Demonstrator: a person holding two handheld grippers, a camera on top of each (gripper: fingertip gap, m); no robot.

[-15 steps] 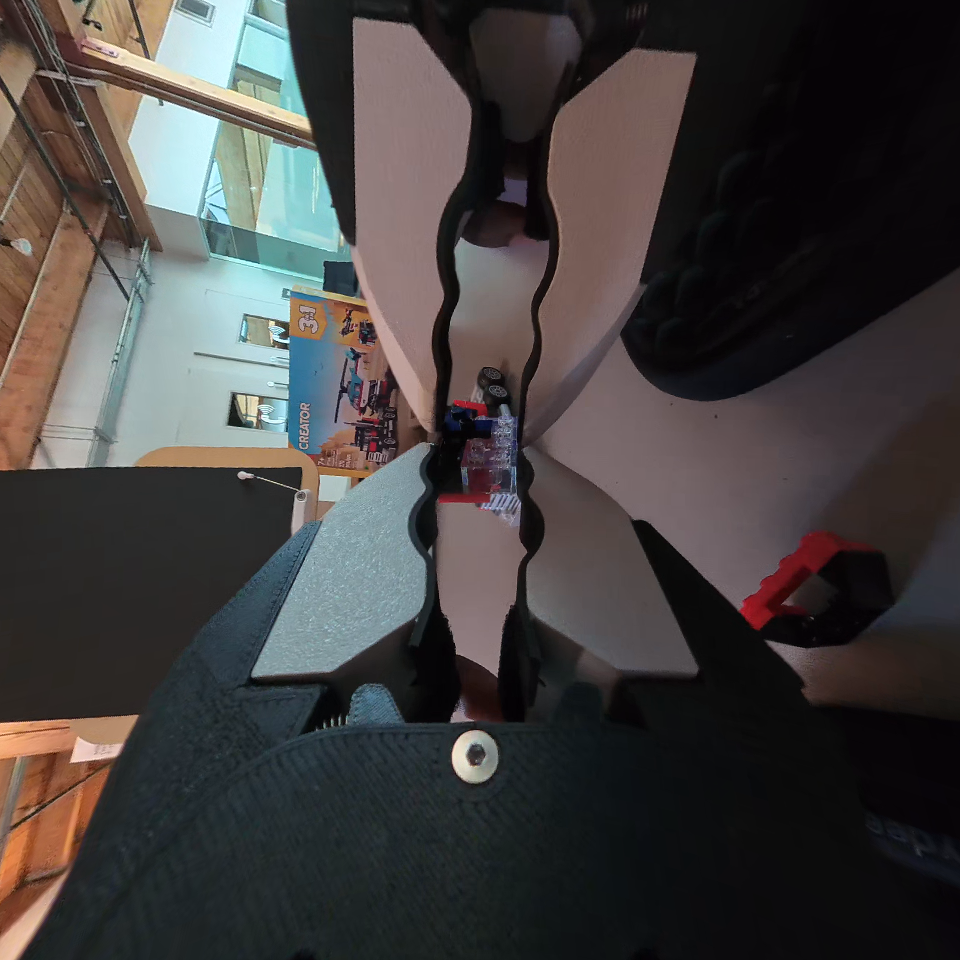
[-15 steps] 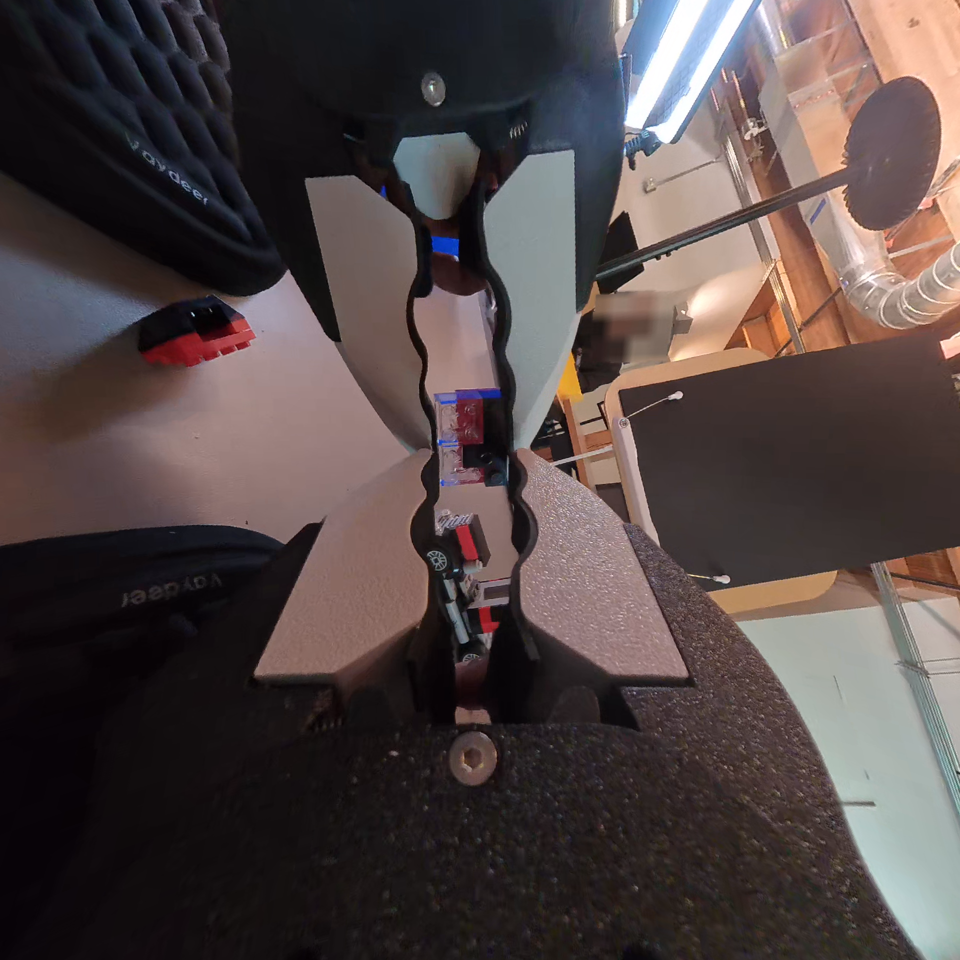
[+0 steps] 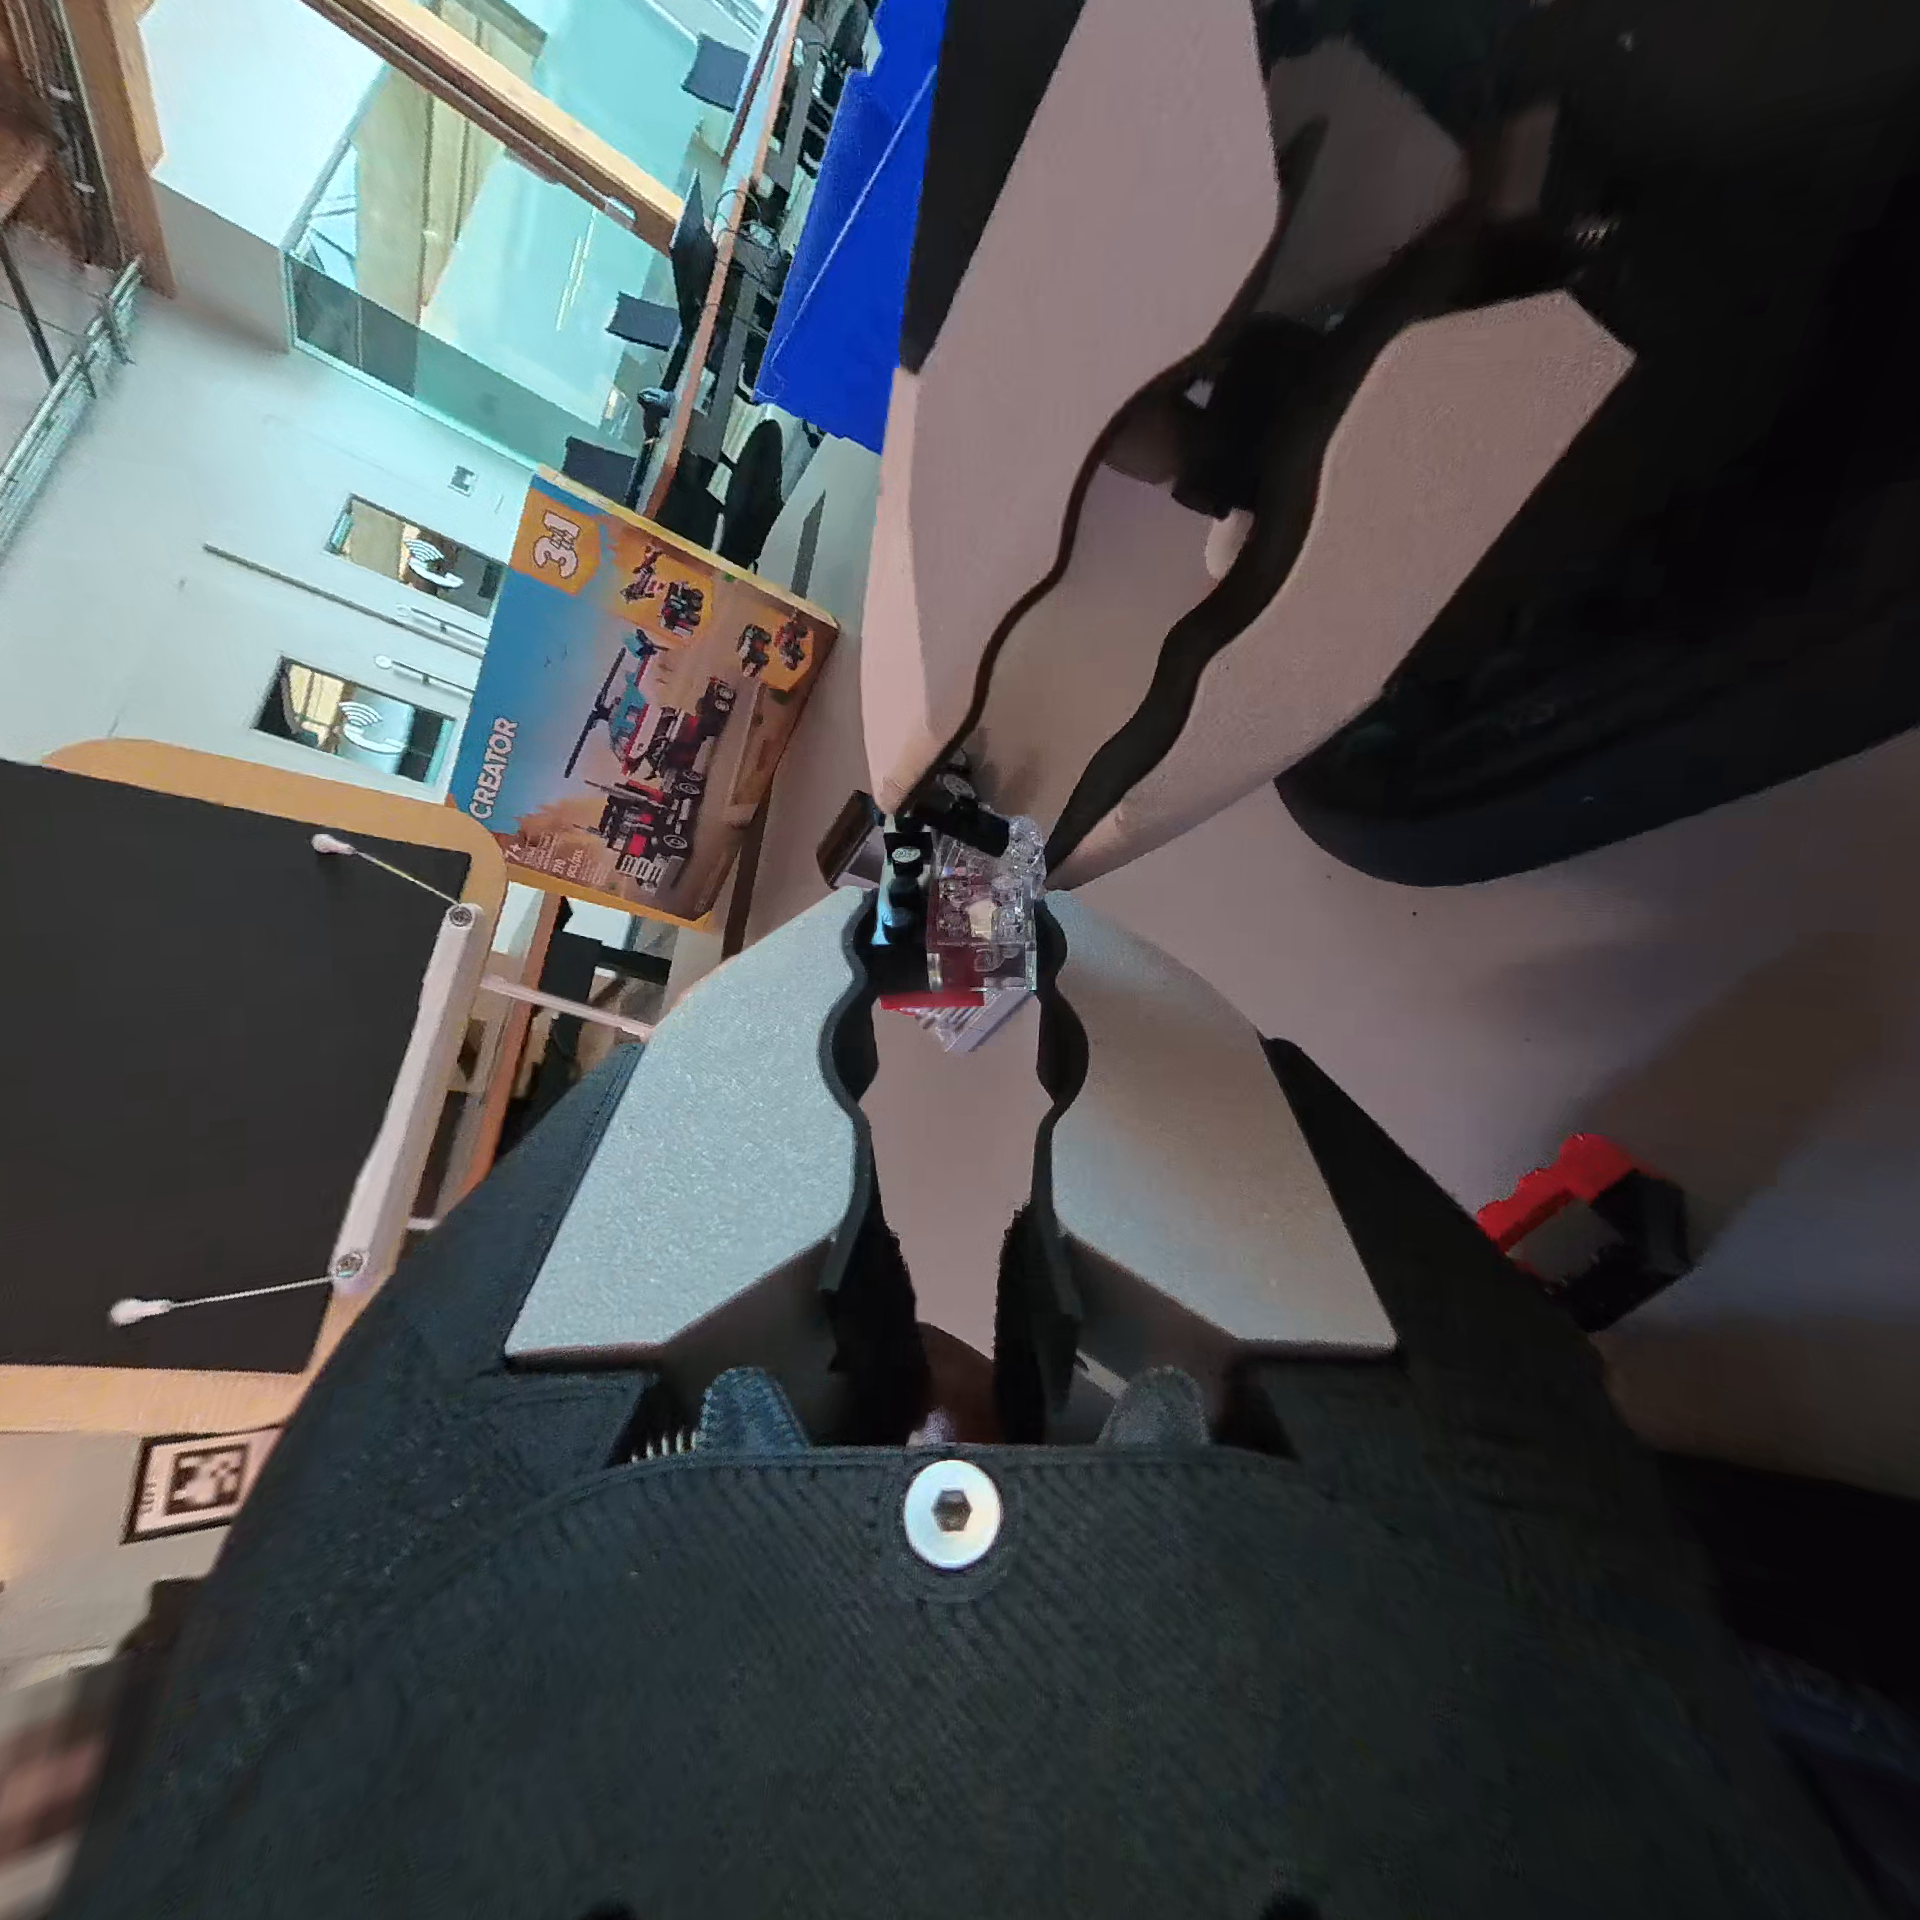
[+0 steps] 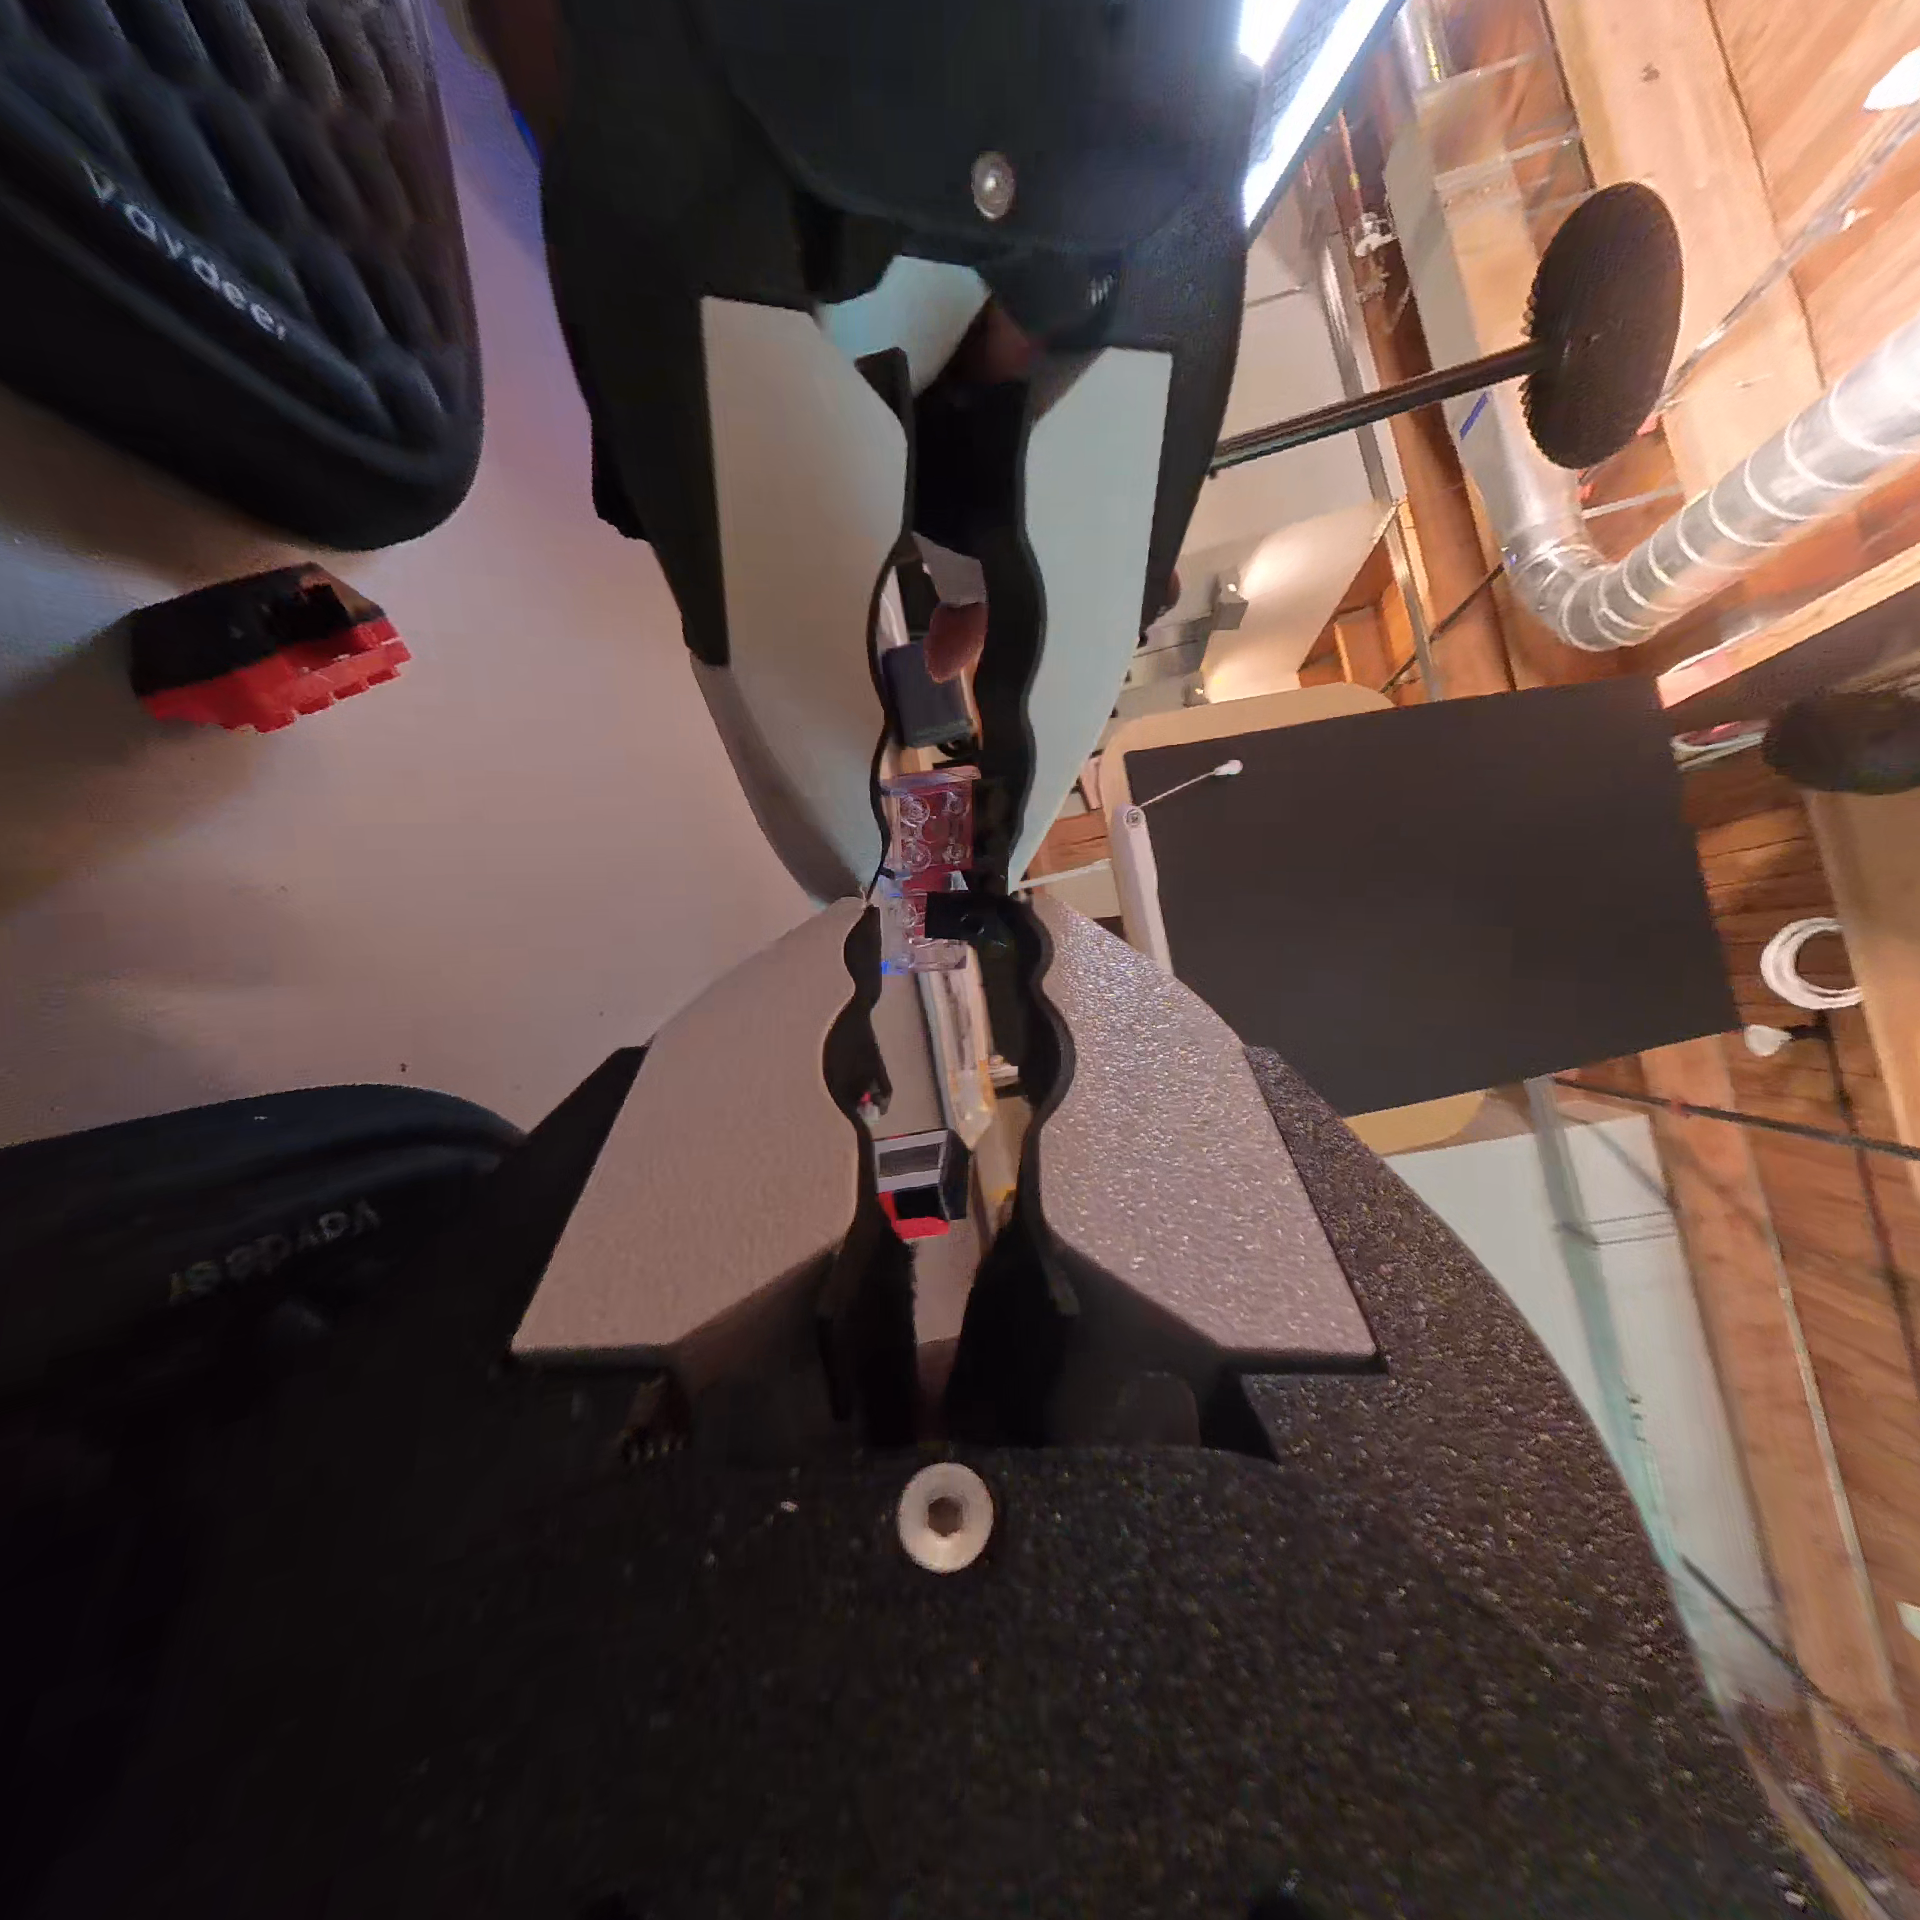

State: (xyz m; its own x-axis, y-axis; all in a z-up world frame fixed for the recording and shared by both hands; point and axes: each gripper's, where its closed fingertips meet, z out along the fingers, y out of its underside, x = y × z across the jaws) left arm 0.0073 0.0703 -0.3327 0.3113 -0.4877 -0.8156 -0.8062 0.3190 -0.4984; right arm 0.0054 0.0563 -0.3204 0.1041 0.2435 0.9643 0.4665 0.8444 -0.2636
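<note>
Left tool [image 3: 961,914] and right tool [image 4: 940,925] meet tip to tip, both clamped on one small toy-brick assembly [image 3: 982,925] of clear, red and black pieces. The assembly is held above the counter [image 3: 1558,987]. A red-and-black brick block [image 3: 1584,1226] lies on the counter, well apart from the assembly.

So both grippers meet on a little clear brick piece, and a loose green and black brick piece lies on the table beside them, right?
Nearly: the loose brick piece on the table is red and black, not green, as the right wrist view shows. Both grippers do meet on the clear brick piece.
</note>
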